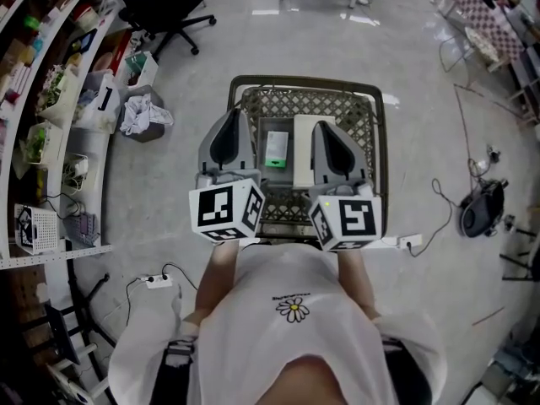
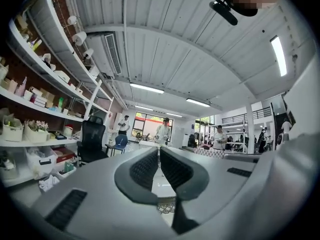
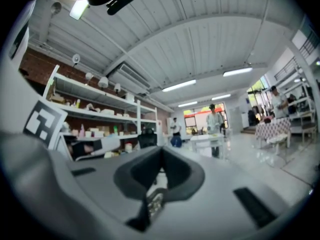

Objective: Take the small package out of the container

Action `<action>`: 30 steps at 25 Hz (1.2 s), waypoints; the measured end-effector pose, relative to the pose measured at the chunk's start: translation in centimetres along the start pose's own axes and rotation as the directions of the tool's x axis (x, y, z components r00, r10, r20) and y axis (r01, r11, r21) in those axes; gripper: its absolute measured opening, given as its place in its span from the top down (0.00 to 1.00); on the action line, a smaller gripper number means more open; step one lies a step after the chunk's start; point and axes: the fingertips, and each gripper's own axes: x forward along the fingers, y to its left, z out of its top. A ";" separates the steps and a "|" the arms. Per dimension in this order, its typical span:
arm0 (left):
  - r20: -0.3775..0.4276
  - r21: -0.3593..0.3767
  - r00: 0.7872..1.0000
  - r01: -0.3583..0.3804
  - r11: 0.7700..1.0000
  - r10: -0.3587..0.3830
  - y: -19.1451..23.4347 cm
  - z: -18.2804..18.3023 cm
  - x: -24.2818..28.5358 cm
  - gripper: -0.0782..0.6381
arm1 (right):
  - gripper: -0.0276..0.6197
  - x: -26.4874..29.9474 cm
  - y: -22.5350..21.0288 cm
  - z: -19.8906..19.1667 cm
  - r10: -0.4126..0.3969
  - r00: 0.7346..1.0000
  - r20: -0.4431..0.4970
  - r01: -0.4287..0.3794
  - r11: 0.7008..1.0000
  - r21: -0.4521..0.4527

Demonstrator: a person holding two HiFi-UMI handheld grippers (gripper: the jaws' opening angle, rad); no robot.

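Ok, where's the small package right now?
In the head view the small package lies in the wire basket, just left of a long white box, seen between the left gripper and the right gripper.

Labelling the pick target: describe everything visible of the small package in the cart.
The small package is a flat, pale rectangle with a green patch at its near end; print is too small to read. It lies on the mesh floor of the wire cart, beside a larger white box on its right; whether they touch is unclear. Only the head view shows it, between the left gripper and right gripper, neither holding it.
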 end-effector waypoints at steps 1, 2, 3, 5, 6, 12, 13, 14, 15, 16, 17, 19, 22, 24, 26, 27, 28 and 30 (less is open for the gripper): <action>-0.009 0.000 1.000 -0.003 1.000 0.003 0.0 -0.3 0.3 0.86 | 0.91 0.0 -0.2 -0.2 0.002 1.000 -0.005 -0.002 1.000 0.004; -0.017 -0.001 1.000 0.000 1.000 0.000 0.0 -0.6 0.5 0.83 | 0.91 0.0 -0.3 -0.4 0.008 1.000 -0.007 -0.007 1.000 0.006; -0.027 -0.005 1.000 0.011 1.000 -0.011 -0.1 -1.0 0.8 0.79 | 0.91 0.0 -0.2 -0.5 0.019 1.000 -0.007 -0.019 1.000 0.006; -0.059 -0.034 0.997 0.050 0.998 -0.052 -0.5 -2.1 1.4 0.65 | 0.91 -0.1 0.0 -0.7 0.050 0.999 -0.002 -0.050 0.999 0.001; -0.083 -0.058 0.994 0.071 0.996 -0.076 -0.8 -2.9 1.8 0.61 | 0.91 -0.2 0.1 -0.7 0.061 0.998 -0.001 -0.061 0.998 -0.002; -0.302 -0.200 0.934 0.134 0.971 -0.191 -2.1 -10.6 4.7 0.46 | 0.91 -0.3 -0.2 -1.5 0.095 0.995 -0.017 -0.095 0.996 0.000; -0.326 -0.233 0.923 0.131 0.964 -0.204 -2.1 -12.0 5.0 0.46 | 0.91 -0.4 -0.3 -1.6 0.094 0.995 -0.016 -0.094 0.996 0.004; -0.345 -0.256 0.914 0.125 0.959 -0.211 -2.1 -13.4 5.2 0.46 | 0.91 -0.5 -0.5 -1.7 0.091 0.996 -0.016 -0.091 0.996 0.007; -0.365 -0.263 0.907 0.117 0.958 -0.211 -2.0 -14.8 5.4 0.46 | 0.91 -0.6 -0.8 -1.8 0.088 0.996 -0.018 -0.088 0.996 0.010; -0.388 -0.249 0.899 0.109 0.962 -0.203 -2.0 -16.2 5.4 0.46 | 0.91 -0.6 -1.0 -2.0 0.083 0.996 -0.022 -0.083 0.996 0.012; -0.415 -0.222 0.890 0.104 0.969 -0.190 -1.9 -17.6 5.5 0.46 | 0.91 -0.7 -1.3 -2.2 0.078 0.997 -0.026 -0.078 0.997 0.014; -0.476 -0.171 0.863 0.099 0.980 -0.170 -2.0 -20.5 5.6 0.46 | 0.91 -0.9 -2.0 -2.5 0.069 0.997 -0.034 -0.069 0.997 0.019; -0.573 -0.151 0.806 0.075 0.986 -0.149 -1.6 -25.1 5.5 0.46 | 0.91 -0.9 -2.5 -3.0 0.060 0.997 -0.049 -0.059 0.998 0.022; -0.623 -0.137 0.770 0.064 0.988 -0.136 -1.2 -27.7 5.4 0.46 | 0.91 -0.9 -2.5 -3.3 0.053 0.997 -0.060 -0.051 0.998 0.019; -0.662 -0.119 0.738 0.065 0.991 -0.128 -0.8 -29.9 5.2 0.46 | 0.91 -0.8 -2.7 -3.6 0.043 0.997 -0.070 -0.042 0.999 0.014; -0.682 -0.117 0.721 0.062 0.991 -0.126 -0.6 -30.9 5.1 0.46 | 0.91 -0.9 -2.8 -3.8 0.038 0.996 -0.076 -0.037 0.999 0.012; -0.701 -0.120 0.703 0.055 0.991 -0.124 -0.5 -32.0 5.0 0.46 | 0.91 -0.9 -3.0 -3.9 0.034 0.996 -0.082 -0.033 0.999 0.009; -0.735 -0.120 0.670 0.032 0.992 -0.110 -0.1 -34.0 4.7 0.46 | 0.91 -1.2 -3.3 -4.1 0.033 0.995 -0.089 -0.033 0.999 0.005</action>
